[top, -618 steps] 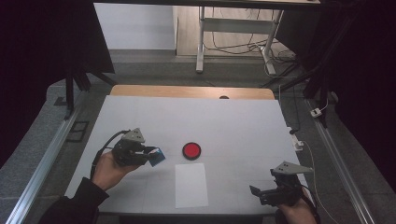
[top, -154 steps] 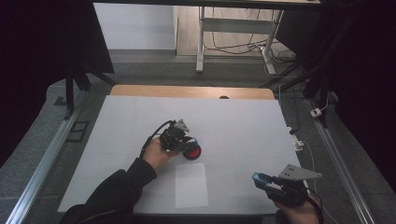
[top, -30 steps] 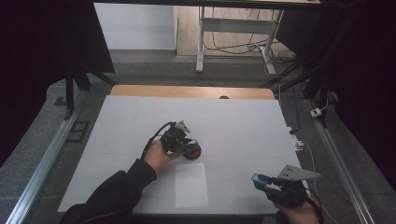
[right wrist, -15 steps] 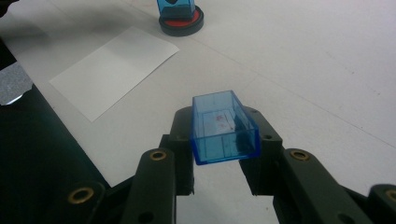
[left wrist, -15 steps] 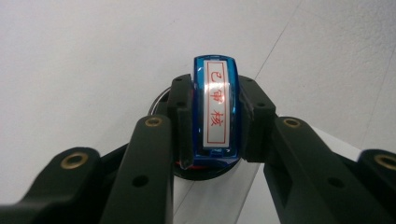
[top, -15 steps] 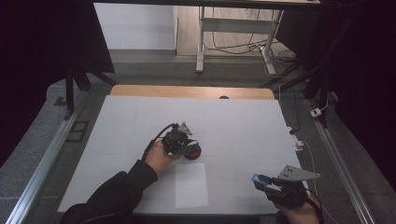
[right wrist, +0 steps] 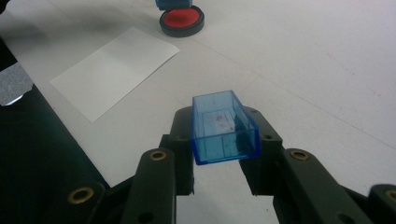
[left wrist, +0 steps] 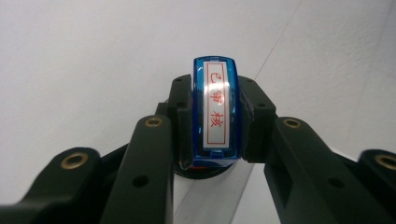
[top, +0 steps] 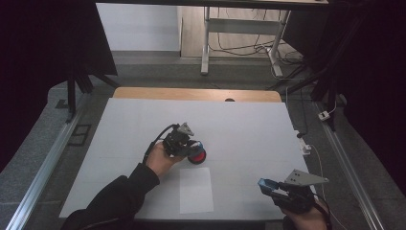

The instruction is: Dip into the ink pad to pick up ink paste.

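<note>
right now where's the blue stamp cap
The blue cap sits clamped in the right claw, near the table's front right corner, right of the paper slip.

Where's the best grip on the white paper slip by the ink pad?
Take the paper slip at its near short edge, coming in low from the person's side. It lies flat on the table, so only an edge offers purchase; the ink pad sits just beyond its far edge.

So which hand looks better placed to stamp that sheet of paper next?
Probably the left. The left gripper is shut on the blue stamp, down on the red ink pad, beside the paper. The right gripper holds the stamp's blue cap.
</note>
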Available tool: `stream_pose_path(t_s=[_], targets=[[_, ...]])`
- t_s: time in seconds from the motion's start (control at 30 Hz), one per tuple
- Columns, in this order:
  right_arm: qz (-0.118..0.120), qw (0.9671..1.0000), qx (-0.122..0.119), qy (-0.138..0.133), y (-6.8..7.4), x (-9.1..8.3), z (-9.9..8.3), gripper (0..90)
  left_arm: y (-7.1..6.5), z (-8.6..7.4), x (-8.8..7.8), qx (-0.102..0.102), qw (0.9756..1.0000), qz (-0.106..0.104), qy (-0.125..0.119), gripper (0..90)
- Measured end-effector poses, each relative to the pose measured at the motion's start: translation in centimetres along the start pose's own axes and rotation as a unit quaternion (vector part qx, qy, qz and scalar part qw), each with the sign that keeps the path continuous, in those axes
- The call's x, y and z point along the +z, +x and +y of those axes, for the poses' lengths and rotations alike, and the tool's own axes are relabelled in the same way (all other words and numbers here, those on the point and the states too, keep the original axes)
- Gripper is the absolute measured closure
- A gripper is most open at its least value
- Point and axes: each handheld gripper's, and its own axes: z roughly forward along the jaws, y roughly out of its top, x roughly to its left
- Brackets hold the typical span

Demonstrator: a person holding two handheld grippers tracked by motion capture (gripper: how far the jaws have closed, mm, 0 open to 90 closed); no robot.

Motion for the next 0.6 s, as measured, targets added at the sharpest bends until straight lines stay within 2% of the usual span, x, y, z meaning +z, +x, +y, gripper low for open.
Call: stream_pose_path(t_s=[0.27,0.6], targets=[[0.000,1.0000,0.000,0.000,0.0,0.0,0.0,68.0,-0.4,0.0,-1.5,0.009,0.9996,-0.021,-0.018,70.2],[0.001,1.0000,0.000,0.000,0.0,0.0,0.0,68.0,-1.1,-0.4,-3.2,0.011,0.9978,-0.054,-0.037,70.2]])
